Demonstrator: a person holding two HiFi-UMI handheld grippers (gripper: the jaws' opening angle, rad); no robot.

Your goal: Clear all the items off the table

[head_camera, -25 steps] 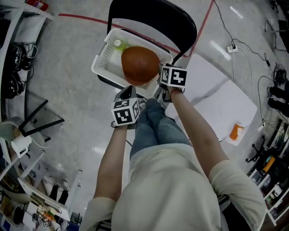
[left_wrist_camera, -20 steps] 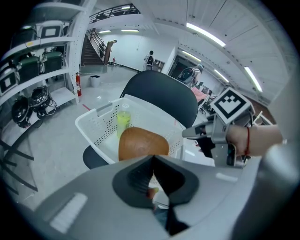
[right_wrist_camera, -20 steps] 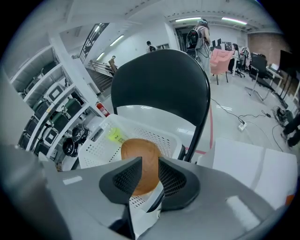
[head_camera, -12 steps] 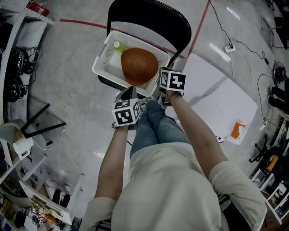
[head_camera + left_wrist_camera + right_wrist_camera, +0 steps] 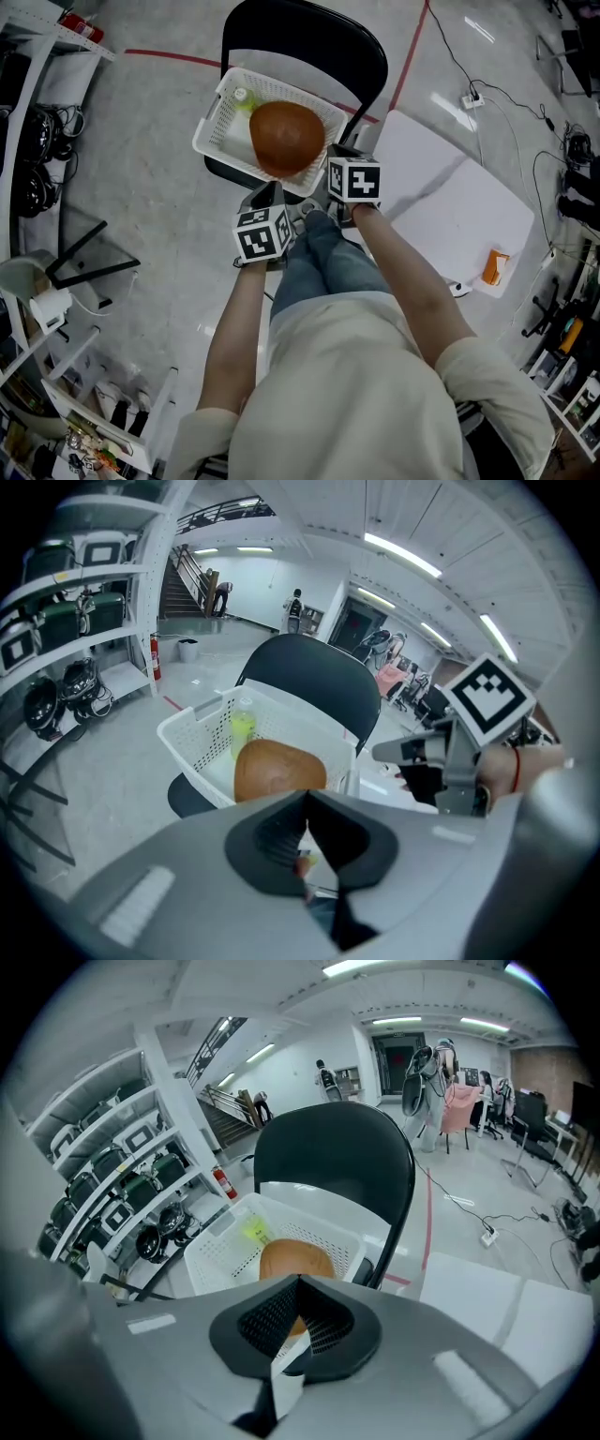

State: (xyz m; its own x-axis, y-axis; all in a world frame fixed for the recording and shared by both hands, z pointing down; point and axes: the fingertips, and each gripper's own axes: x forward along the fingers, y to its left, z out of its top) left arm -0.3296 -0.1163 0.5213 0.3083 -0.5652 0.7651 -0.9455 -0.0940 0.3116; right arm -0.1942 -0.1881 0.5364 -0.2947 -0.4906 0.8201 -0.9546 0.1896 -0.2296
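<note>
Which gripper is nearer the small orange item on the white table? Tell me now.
Right. The right gripper sits left of the orange item, by the basket; the left gripper is farther left.

Brown dome (image 5: pixel 286 138) fills basket (image 5: pixel 212 120) near side; chair back (image 5: pixel 309 37) blocks behind; floor (image 5: pixel 159 216) left of chair open.

This looks like a robotics lab or workshop hall. Metal shelving racks (image 5: pixel 122 1185) carry equipment cases (image 5: pixel 89 616) and helmets (image 5: pixel 42 705), and a fire extinguisher (image 5: pixel 154 658) stands near a staircase (image 5: pixel 183 578). Cables (image 5: pixel 454 49) and a power strip (image 5: pixel 472 100) lie on the polished grey floor (image 5: pixel 141 187), which is marked with red tape (image 5: pixel 169 58).
</note>
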